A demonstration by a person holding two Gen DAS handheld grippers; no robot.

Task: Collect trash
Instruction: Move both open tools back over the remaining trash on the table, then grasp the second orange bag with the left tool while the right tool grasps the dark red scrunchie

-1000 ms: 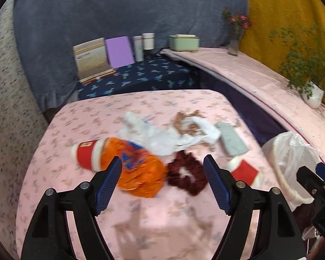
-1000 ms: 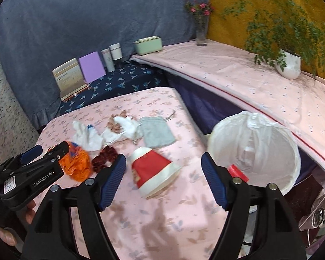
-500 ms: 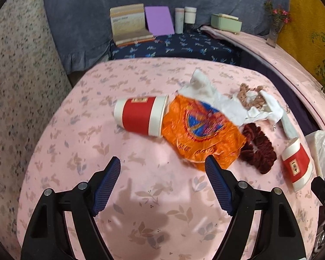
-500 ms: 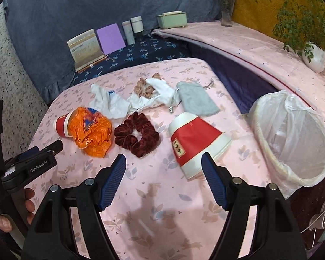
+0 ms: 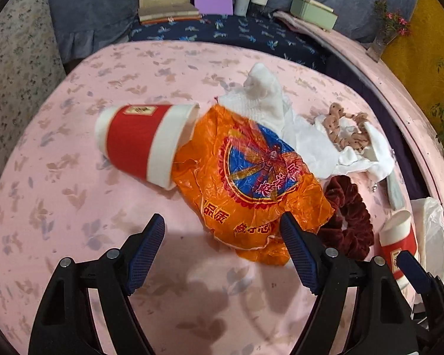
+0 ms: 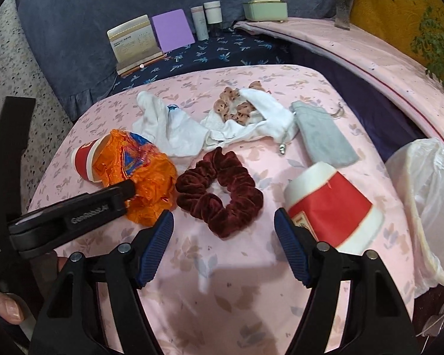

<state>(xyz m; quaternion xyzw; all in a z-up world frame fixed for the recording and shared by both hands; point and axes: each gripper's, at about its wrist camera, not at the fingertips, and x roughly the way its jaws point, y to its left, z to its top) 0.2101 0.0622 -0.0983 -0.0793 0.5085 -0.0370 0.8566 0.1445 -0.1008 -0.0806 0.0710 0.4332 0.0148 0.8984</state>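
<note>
Orange crinkled plastic, a snack wrapper [image 5: 251, 183] printed with a dragonfly emblem and Chinese characters too creased to read surely, lies on the pink floral worktop [image 5: 59, 207], touching the mouth of a tipped red-and-white paper cup [image 5: 142, 145]. The left tool [image 5: 222, 236] hangs over the wrapper's near edge, fingers apart and empty, likely lining up a pinch. The right tool [image 6: 223, 236], also spread and empty, sits beside a second tipped cup [image 6: 331, 207], just beside the white-lined bin [image 6: 429, 195]. "GenRobot.AI" marks the left tool's arm.
</note>
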